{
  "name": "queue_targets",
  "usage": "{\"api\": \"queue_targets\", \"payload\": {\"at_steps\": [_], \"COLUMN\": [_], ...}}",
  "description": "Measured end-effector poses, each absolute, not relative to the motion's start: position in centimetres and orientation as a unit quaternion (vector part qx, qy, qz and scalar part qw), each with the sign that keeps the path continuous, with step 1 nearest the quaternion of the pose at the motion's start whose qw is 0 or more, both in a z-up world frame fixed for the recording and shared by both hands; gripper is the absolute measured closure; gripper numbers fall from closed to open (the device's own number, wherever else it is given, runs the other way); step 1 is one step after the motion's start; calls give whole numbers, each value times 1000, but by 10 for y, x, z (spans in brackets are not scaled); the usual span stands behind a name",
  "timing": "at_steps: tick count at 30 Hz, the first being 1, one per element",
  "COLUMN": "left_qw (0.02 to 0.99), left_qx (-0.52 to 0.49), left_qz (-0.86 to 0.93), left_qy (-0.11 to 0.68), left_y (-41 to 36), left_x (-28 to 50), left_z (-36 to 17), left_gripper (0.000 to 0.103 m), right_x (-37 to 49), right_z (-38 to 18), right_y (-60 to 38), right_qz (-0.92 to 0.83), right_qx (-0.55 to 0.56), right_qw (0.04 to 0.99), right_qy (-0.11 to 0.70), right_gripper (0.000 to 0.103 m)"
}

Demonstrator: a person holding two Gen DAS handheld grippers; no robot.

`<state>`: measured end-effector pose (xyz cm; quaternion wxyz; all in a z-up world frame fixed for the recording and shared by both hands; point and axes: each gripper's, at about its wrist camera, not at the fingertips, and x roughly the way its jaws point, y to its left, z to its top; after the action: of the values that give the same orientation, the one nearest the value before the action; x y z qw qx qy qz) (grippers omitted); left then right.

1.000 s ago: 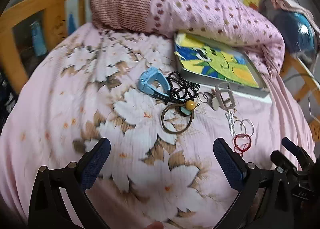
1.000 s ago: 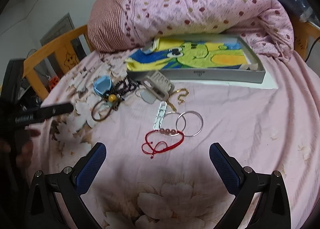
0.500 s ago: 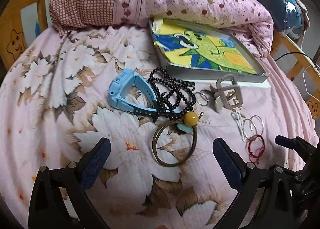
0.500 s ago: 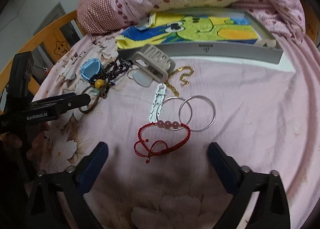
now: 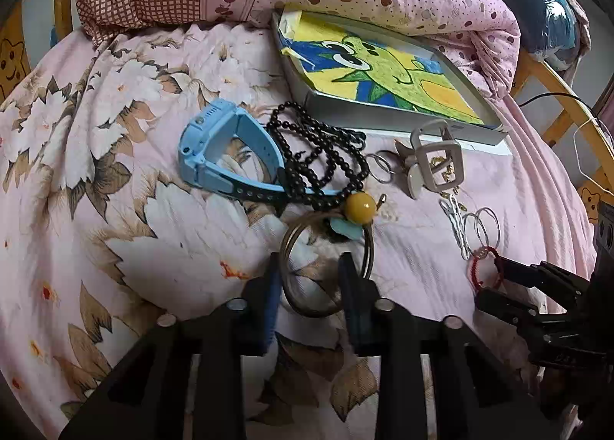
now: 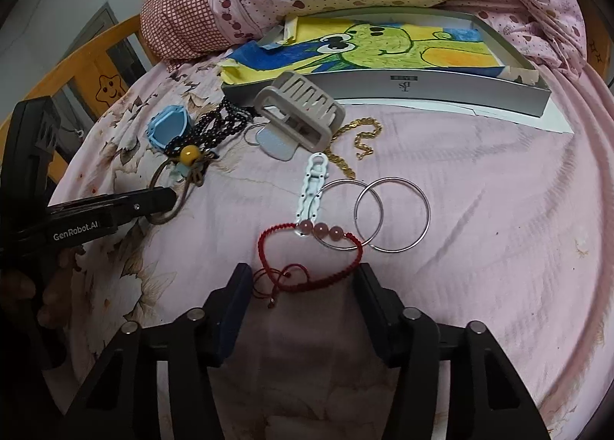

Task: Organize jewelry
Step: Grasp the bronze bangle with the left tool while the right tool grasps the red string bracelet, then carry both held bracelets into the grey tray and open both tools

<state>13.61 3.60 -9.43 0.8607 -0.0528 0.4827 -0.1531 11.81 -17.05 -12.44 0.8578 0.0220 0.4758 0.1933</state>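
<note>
Narrowing seen, left wrist view: left gripper (image 5: 309,278) fingers, wide half second ago, now drawn close astride near arc of bronze bangle (image 5: 326,267); contact not confirmed, one finger inside ring at 1 o'clock, other outside at 11. Grasp judged imminent. Bangle lies on bed (image 5: 115,209) below yellow bead (image 5: 359,205).

Right wrist view: right gripper (image 6: 303,282) fingers likewise narrowed, half-open; red cord bracelet (image 6: 311,263) lies between tips, at 12 o'clock, not yet pinched.

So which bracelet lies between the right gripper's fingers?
The red cord bracelet with three pink beads; the two silver bangles lie farther ahead, beyond the right gripper.
</note>
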Motion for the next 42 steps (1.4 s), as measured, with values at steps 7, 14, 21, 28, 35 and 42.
{"api": "queue_targets", "payload": {"at_steps": [7,14,21,28,35,42], "left_qw": [852,845,835,828,844,870], "left_qx": [-53,-47,-49,-56,-78,-88], "left_qz": [-178,-201,-229,-262,-255,-237], "left_qy": [490,493,499,494,466,424], "left_y": [23,11,-4,-16,-11,-6], "left_x": [129,122,112,101,102,120], "left_z": [-96,-96,-90,-76,-50,-12], "left_gripper": [98,101,101,101,102,102], "right_x": [120,120,113,106,109,141], "right_z": [-125,-125,-116,-96,-72,-39], "right_y": [-168,-169,-172,-176,-178,-181], "right_qz": [191,194,204,218,239,256], "right_qx": [24,29,34,36,43,35], "right_qw": [859,860,868,880,890,907], "right_qy": [474,471,452,421,386,334], "right_gripper": [63,92,95,98,98,98]}}
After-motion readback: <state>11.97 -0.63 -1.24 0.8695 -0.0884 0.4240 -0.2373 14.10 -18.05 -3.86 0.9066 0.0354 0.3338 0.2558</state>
